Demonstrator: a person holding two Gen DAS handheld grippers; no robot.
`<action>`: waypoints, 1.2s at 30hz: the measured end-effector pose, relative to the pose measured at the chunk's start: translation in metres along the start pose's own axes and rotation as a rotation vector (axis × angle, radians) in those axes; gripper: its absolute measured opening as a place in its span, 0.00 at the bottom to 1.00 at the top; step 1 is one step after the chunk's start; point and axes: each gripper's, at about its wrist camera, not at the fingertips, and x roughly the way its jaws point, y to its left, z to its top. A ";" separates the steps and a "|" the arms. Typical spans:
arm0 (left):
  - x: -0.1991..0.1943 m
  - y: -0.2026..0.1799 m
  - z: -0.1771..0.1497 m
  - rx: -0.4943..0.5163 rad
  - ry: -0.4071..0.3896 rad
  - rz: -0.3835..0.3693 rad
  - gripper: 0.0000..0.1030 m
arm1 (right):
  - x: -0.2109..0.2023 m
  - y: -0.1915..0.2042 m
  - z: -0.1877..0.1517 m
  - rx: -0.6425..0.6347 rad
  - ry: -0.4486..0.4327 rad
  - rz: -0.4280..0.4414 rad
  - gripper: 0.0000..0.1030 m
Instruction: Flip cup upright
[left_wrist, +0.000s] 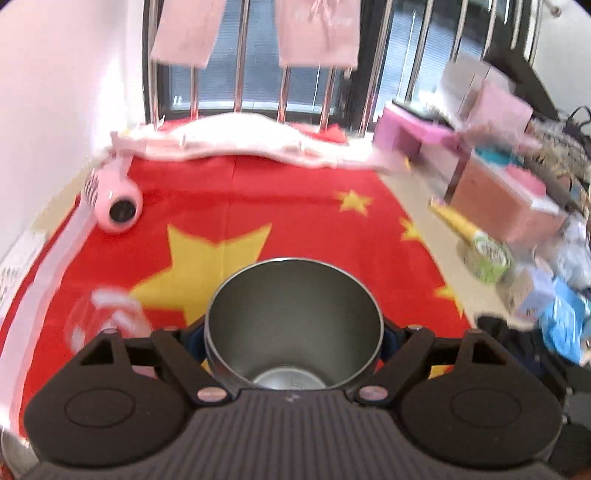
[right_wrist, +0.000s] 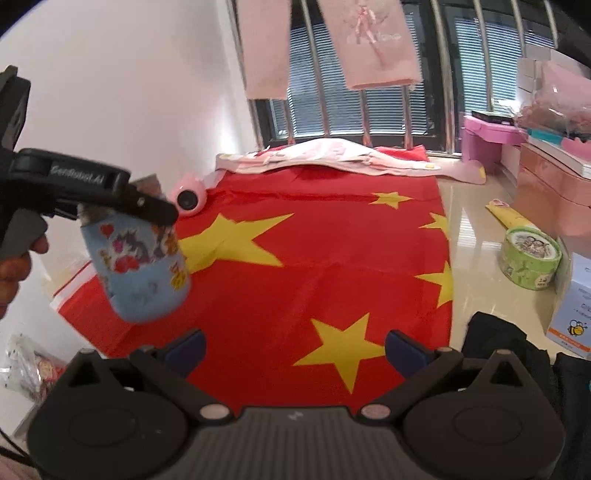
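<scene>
My left gripper (left_wrist: 293, 338) is shut on a steel cup (left_wrist: 293, 325), whose open mouth faces the left wrist camera. In the right wrist view the same cup (right_wrist: 138, 266) shows a light blue wrap with cartoon stickers. The left gripper (right_wrist: 144, 205) holds it in the air above the left side of the red flag cloth (right_wrist: 325, 266), tilted, its steel rim end up between the fingers. My right gripper (right_wrist: 295, 349) is open and empty over the near part of the cloth.
A pink round gadget (right_wrist: 188, 197) lies at the cloth's far left. A clear glass (left_wrist: 105, 317) stands near left. A green tin (right_wrist: 530, 258), boxes and pink furniture (right_wrist: 491, 136) crowd the right side. A pink cloth (right_wrist: 332, 157) lies by the barred window.
</scene>
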 end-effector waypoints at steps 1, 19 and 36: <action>0.002 0.000 0.002 -0.006 -0.027 -0.007 0.82 | 0.000 -0.001 0.001 0.010 -0.010 -0.004 1.00; 0.052 -0.007 -0.032 0.125 -0.195 0.013 0.90 | 0.017 0.002 0.000 0.050 -0.084 -0.115 1.00; -0.148 0.081 -0.077 0.152 -0.550 -0.024 1.00 | -0.076 0.136 -0.016 -0.003 -0.363 -0.210 1.00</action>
